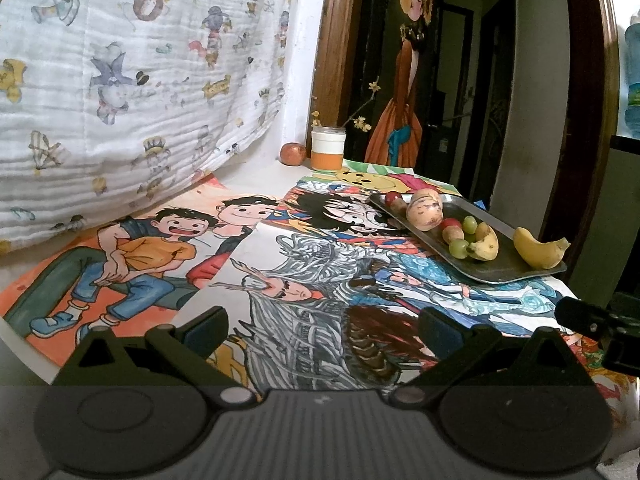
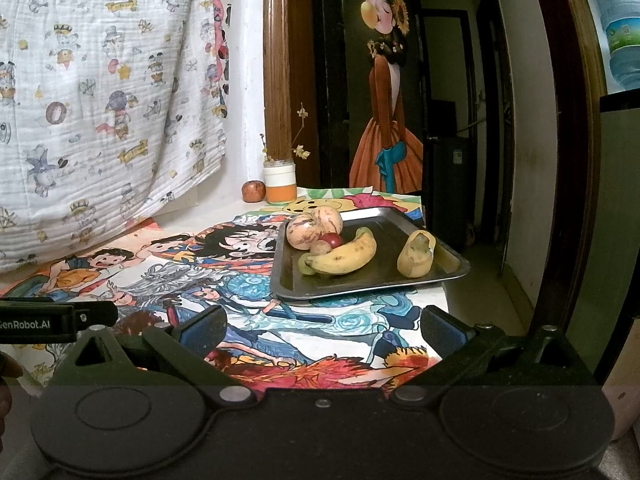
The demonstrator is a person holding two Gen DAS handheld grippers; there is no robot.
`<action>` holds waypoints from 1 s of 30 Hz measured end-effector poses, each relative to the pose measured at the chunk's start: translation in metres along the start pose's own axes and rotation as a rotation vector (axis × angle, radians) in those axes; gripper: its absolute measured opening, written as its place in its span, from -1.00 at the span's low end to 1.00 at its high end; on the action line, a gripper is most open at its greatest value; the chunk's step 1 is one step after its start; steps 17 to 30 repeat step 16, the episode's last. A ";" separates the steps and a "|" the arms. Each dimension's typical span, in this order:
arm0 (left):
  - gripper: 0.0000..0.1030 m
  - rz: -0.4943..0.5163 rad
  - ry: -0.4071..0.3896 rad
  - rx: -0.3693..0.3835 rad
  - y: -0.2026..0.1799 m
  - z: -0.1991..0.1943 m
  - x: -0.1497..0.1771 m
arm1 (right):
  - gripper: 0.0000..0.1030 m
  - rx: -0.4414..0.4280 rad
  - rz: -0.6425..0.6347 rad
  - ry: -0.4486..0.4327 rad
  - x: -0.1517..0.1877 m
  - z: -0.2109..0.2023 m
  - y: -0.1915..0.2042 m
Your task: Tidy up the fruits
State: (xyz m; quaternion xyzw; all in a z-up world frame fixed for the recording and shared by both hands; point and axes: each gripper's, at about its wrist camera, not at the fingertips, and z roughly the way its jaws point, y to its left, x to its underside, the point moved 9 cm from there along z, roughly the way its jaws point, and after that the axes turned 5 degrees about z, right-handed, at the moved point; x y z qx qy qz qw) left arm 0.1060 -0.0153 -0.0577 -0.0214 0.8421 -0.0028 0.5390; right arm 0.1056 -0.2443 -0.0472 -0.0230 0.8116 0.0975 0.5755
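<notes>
Two bananas (image 2: 344, 256), two striped pepino melons (image 2: 303, 231), green grapes (image 1: 458, 247) and small red fruits lie on the metal tray (image 2: 400, 276), upon the cartoon-painted table. My left gripper (image 1: 322, 326) and my right gripper (image 2: 324, 328) gape wide, empty, short of it.

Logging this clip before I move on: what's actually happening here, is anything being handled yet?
Nothing is held yet. Both the left gripper and the right gripper are open and empty, hovering over the table covered in cartoon drawings. The fruit sits on a dark metal tray: two bananas, two pale striped round fruits, some small red and green ones. One reddish fruit lies off the tray, beside an orange-and-white jar at the back.
</notes>
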 end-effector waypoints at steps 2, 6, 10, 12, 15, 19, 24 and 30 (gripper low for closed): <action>0.99 0.010 0.021 -0.004 -0.002 -0.001 0.003 | 0.99 0.000 0.001 0.000 0.000 0.000 0.000; 0.99 0.035 0.006 0.008 -0.007 -0.004 0.001 | 0.99 0.000 -0.001 0.001 0.000 0.000 0.000; 0.99 0.037 -0.009 0.032 -0.009 -0.007 -0.002 | 0.99 0.000 0.001 0.000 0.000 0.000 0.001; 0.99 0.039 -0.012 0.031 -0.010 -0.008 -0.002 | 0.99 0.000 0.000 0.000 0.000 0.000 0.001; 0.99 0.045 -0.016 0.030 -0.012 -0.010 -0.002 | 0.99 0.000 0.000 0.000 0.000 0.000 0.001; 0.99 0.045 -0.016 0.031 -0.011 -0.009 -0.003 | 0.99 0.000 0.000 0.001 0.000 0.000 0.001; 0.99 0.045 -0.016 0.031 -0.011 -0.009 -0.003 | 0.99 0.000 0.000 0.001 0.000 0.000 0.001; 0.99 0.045 -0.016 0.031 -0.011 -0.009 -0.003 | 0.99 0.000 0.000 0.001 0.000 0.000 0.001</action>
